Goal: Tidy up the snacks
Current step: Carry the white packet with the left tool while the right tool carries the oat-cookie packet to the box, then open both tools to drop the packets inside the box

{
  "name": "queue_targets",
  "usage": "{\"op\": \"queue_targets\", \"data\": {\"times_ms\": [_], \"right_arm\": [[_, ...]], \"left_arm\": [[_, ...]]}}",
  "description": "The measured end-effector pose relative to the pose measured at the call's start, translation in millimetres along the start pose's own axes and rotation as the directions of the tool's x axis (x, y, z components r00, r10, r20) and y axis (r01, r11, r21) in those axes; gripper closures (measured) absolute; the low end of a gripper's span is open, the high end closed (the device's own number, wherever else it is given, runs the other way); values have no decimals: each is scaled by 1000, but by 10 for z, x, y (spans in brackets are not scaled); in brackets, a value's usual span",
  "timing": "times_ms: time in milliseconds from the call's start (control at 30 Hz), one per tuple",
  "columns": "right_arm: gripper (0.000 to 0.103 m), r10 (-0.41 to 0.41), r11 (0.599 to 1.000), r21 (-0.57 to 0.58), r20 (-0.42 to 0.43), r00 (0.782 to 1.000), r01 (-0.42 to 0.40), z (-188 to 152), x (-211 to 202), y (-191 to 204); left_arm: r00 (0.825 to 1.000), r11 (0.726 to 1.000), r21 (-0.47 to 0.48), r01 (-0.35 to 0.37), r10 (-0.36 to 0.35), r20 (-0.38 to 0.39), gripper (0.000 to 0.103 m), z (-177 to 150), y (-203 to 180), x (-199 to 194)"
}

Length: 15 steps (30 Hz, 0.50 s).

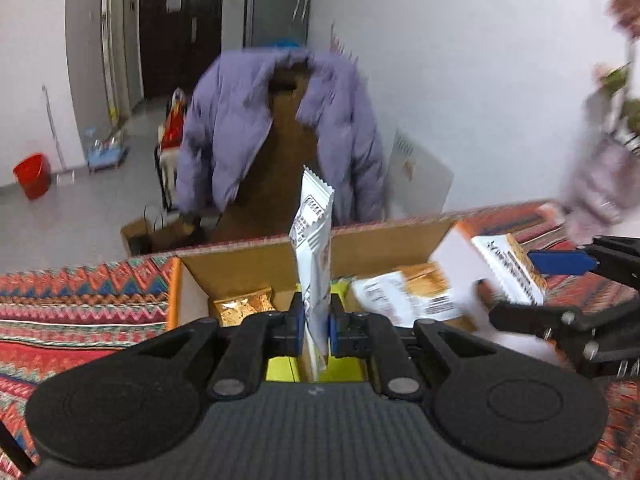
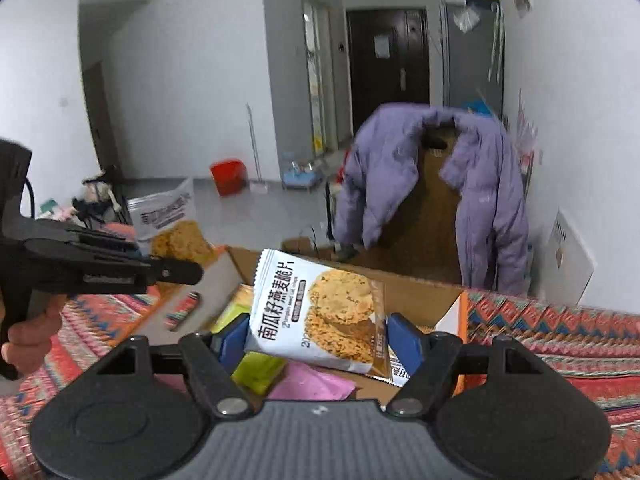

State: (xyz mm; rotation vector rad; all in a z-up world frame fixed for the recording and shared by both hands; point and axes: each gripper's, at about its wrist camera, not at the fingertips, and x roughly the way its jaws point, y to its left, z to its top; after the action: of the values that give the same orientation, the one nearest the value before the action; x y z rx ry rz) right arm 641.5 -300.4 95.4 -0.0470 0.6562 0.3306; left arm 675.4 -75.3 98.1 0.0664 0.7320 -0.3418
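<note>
My left gripper (image 1: 316, 320) is shut on a white snack packet (image 1: 314, 236), which stands upright and edge-on between the blue pads. It hangs over an open cardboard box (image 1: 240, 258) that holds a golden packet (image 1: 244, 304) and other snacks. My right gripper (image 2: 318, 342) is shut on an oat crisp packet (image 2: 320, 312), gripped across its width above the same box (image 2: 416, 288). In the left wrist view the right gripper (image 1: 532, 288) comes in blurred from the right with that packet (image 1: 496, 268). The left gripper (image 2: 176, 270) shows at left in the right wrist view, a hand (image 2: 28, 336) on its handle.
The box sits on a table with a patterned red cloth (image 1: 80, 292). A lighter (image 2: 182, 310) lies by the box's left flap. Pink (image 2: 312, 384) and yellow-green (image 2: 256, 368) packets lie inside. Beyond the table a purple jacket (image 1: 280, 128) hangs, and a red bucket (image 1: 32, 176) stands on the floor.
</note>
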Motion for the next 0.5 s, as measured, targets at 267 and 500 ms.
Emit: {"op": "queue_targets", "data": {"times_ms": [267, 500], "right_arm": [[30, -84, 996, -26, -134, 987, 81, -175, 836, -110], [20, -58, 996, 57, -132, 990, 66, -139, 819, -285]], "left_arm": [[993, 996, -78, -48, 39, -112, 86, 5, 133, 849], [993, 996, -70, -49, 41, -115, 32, 21, 89, 711]]}}
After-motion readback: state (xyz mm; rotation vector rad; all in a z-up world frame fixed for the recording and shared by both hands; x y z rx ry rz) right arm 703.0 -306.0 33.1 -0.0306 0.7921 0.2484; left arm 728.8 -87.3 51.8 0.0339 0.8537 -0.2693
